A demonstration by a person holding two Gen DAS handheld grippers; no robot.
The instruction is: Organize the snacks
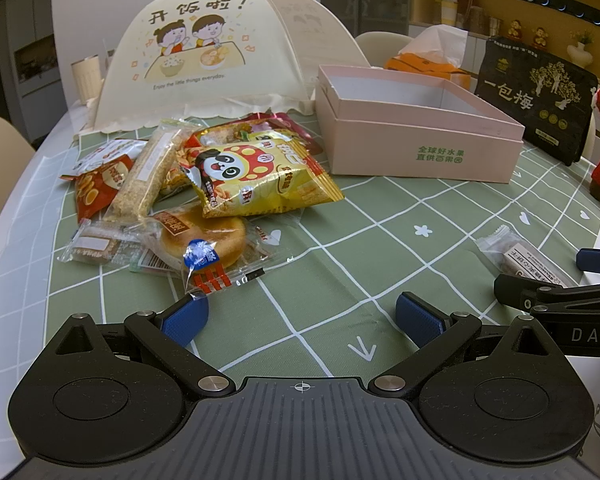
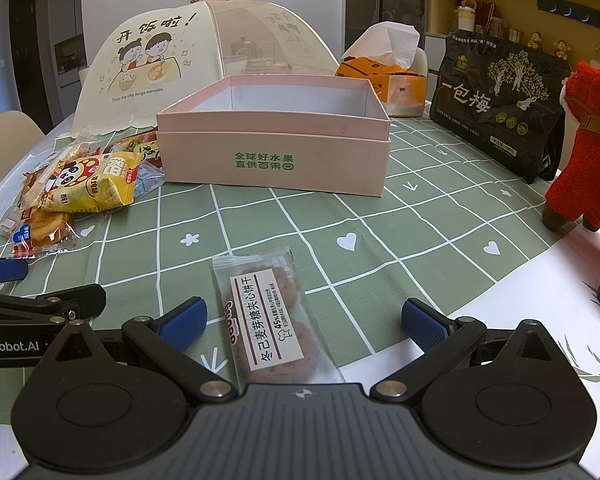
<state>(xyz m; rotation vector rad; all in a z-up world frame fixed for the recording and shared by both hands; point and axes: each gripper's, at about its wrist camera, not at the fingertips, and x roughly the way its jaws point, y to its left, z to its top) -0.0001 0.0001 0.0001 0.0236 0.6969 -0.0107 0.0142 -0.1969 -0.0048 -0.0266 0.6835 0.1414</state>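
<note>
A pile of snack packets lies on the green checked cloth: a yellow panda bag (image 1: 260, 176), a sesame bar (image 1: 148, 172), a red bag (image 1: 100, 188) and a wrapped round cake (image 1: 204, 240). My left gripper (image 1: 300, 320) stands open just in front of the pile, its left finger near the cake wrapper. An open pink box (image 1: 412, 140) sits behind. In the right wrist view a clear cookie packet (image 2: 266, 316) lies flat between the fingers of my open right gripper (image 2: 304, 320), untouched. The pink box (image 2: 276, 160) is straight ahead, the yellow panda bag (image 2: 88, 184) to the left.
A mesh food cover (image 1: 204, 60) stands behind the pile. A black plum bag (image 2: 500, 104), an orange tissue box (image 2: 384, 76) and a red plush toy (image 2: 584, 176) line the back and right. The white table edge (image 2: 500, 300) runs at the right.
</note>
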